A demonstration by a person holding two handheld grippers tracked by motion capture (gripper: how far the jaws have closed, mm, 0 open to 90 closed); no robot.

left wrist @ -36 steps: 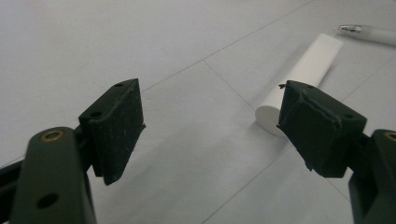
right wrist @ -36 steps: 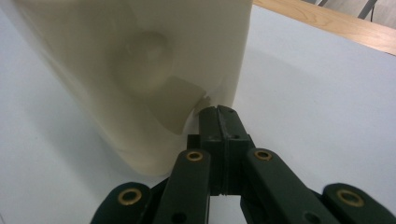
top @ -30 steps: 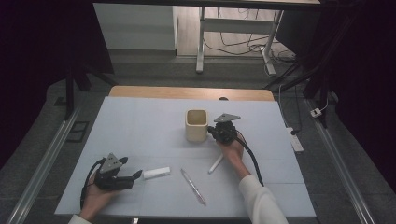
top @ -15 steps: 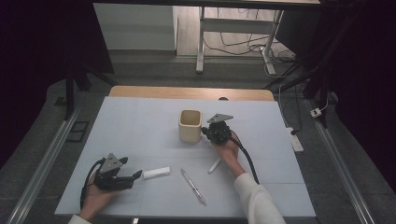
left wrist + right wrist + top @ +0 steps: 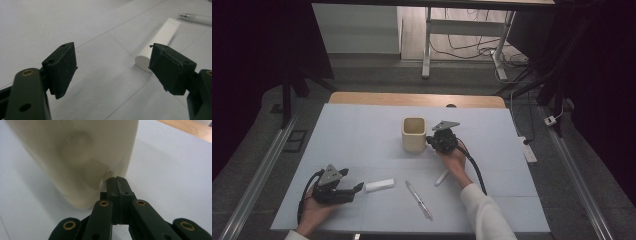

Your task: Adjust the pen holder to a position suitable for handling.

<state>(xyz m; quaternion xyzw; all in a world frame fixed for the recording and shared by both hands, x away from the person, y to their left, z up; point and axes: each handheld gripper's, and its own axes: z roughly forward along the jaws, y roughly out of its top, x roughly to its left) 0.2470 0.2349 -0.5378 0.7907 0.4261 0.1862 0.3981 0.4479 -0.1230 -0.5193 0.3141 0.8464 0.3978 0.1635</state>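
right hand-held gripper (image 5: 117, 180) jaws fully closed, empty, tips pressed against cream square plastic cup (image 5: 414, 134) on bench; push low, slow, avoid tipping; left hand-held gripper (image 5: 112, 65) wide open, empty

I get dim, even overhead light on the table (image 5: 362, 130), black surroundings, soft shadows, and the cup (image 5: 75, 157) blurred up close.

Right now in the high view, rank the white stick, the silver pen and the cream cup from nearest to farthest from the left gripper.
From the left gripper, jaws open, at the table's near left:
1. White stick, just off its jaw tips.
2. Silver pen, farther right, near the front edge.
3. Cream cup, up at mid-table, with the shut right gripper at its side.
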